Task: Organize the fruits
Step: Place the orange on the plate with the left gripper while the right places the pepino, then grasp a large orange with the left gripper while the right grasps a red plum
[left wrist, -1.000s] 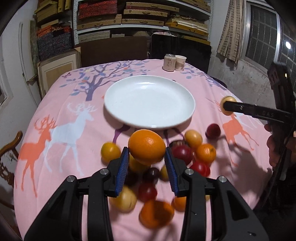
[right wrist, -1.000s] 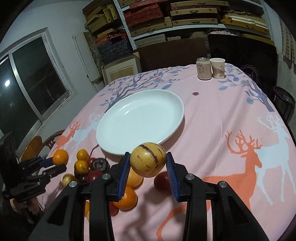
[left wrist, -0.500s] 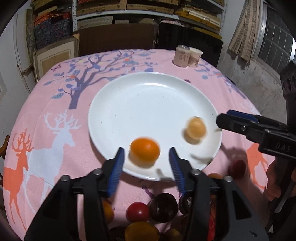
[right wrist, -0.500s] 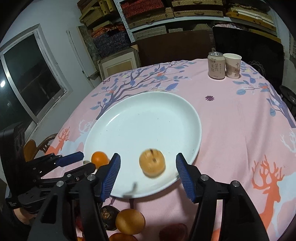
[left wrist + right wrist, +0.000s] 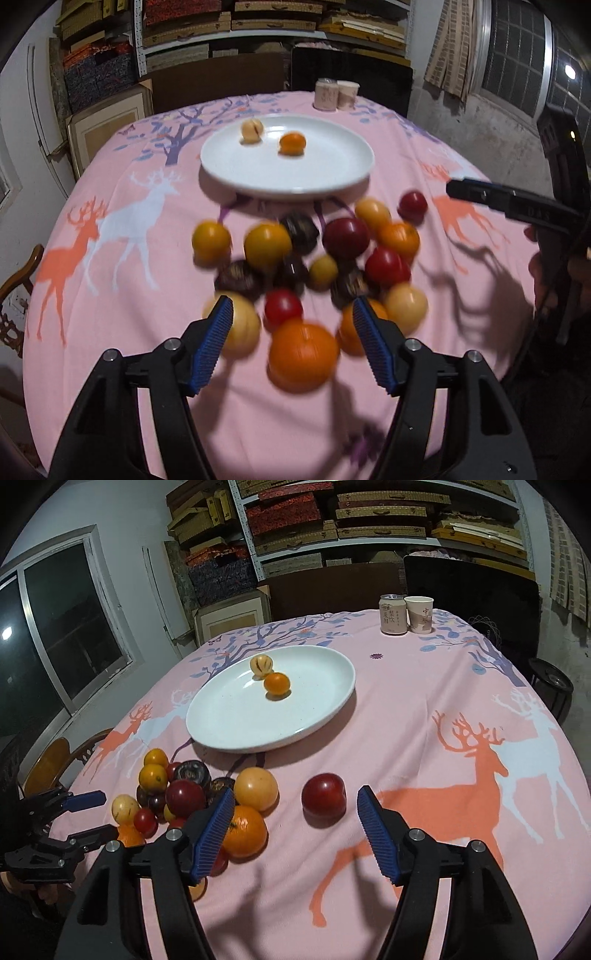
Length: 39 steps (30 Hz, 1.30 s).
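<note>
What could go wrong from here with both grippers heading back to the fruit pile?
1. The left gripper, jaws opening and empty, hangs over a tight heap; closing on the big orange may knock neighbours rolling.
2. The orange and striped yellow fruit lie loose on the shallow white plate; another drop could bump them out.
3. The right gripper, also opening, works close by; the two could collide.

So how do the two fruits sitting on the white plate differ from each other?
The orange fruit is bright, plain orange; the pale yellow fruit is creamy with dark streaks. The orange fruit lies nearer the plate's middle, the pale yellow fruit close to its far rim. In the right wrist view the orange fruit looks slightly larger. Both are round, rest loose on the plate close together, and neither gripper holds them.
</note>
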{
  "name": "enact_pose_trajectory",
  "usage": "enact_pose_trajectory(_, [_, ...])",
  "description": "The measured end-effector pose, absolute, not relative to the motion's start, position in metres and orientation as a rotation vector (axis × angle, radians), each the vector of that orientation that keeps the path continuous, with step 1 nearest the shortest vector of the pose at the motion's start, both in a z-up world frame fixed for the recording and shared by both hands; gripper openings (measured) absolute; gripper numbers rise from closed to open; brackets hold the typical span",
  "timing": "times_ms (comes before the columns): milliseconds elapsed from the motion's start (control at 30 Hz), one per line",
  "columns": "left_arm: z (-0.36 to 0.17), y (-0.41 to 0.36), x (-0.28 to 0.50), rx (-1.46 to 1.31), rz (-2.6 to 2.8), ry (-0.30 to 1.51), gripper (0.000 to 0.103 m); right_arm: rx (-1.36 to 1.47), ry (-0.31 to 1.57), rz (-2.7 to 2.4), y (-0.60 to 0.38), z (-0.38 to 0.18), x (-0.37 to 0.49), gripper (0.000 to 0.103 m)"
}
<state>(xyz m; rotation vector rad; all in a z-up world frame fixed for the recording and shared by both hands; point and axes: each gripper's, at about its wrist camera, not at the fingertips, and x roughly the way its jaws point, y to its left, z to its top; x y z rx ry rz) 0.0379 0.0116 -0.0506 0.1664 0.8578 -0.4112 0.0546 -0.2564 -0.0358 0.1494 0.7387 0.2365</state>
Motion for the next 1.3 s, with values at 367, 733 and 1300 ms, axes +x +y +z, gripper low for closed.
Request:
enact_pose_trajectory(367, [-0.093,0.002,0.029,0.2,-0.351,0.896,0.046,0.156,0.773,0.199,-0.262,-0.046,0.038,0.069])
enact_pose_trajectory(733, [-0.069,-0.002,0.01,0.184,-0.405,0.814,0.045,0.106,0.818,0.156,-0.263,-0.063,0.075,0.069])
enact_pose_trajectory(1300, [-0.073,0.007,0.019,0.141,-0.409,0.834,0.045,0.114,0.868,0.196,-0.247,-0.074,0.102,0.038])
